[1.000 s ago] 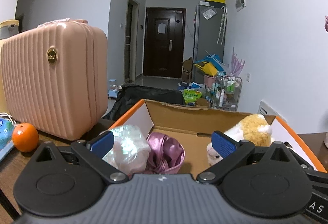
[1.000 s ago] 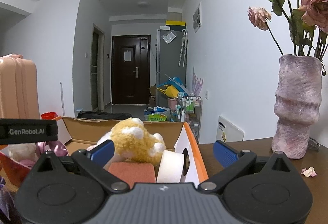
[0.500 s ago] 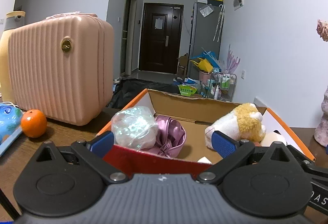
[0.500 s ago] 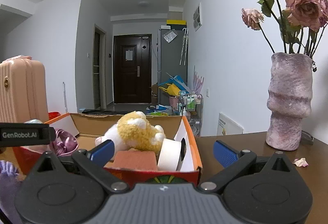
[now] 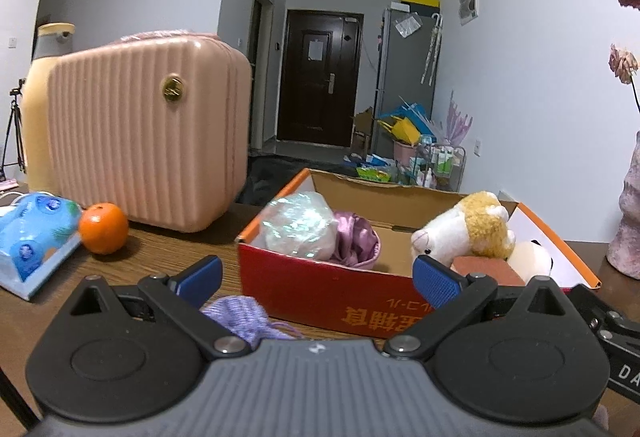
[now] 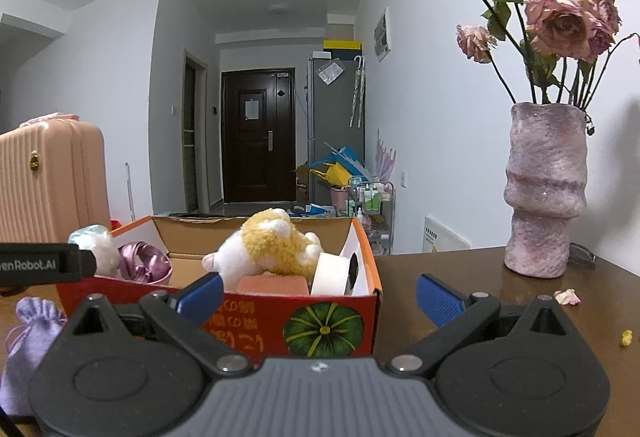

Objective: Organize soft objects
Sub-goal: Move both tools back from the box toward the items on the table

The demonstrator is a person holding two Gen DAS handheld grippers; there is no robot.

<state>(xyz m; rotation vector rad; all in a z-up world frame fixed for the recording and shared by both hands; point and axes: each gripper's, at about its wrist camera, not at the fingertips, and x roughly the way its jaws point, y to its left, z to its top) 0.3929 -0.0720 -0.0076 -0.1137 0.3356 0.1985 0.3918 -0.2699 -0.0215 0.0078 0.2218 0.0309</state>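
Grippers left (image 5: pixel 316 277) and right (image 6: pixel 319 293) empty, fingers wide; lilac knitted drawstring pouch (image 5: pixel 240 315) at 7 o'clock of red-orange cardboard box (image 5: pixel 332 289).

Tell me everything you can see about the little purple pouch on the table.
The purple pouch is a small lavender drawstring bag of woven or knitted-looking fabric, gathered at its neck with thin purple cords trailing out. It lies slumped on the brown wooden table, outside the orange cardboard box and just in front of its near wall; whether it touches the box is unclear. In the left wrist view it sits low between the open left gripper fingers, partly hidden by the gripper body. Nothing grips it.
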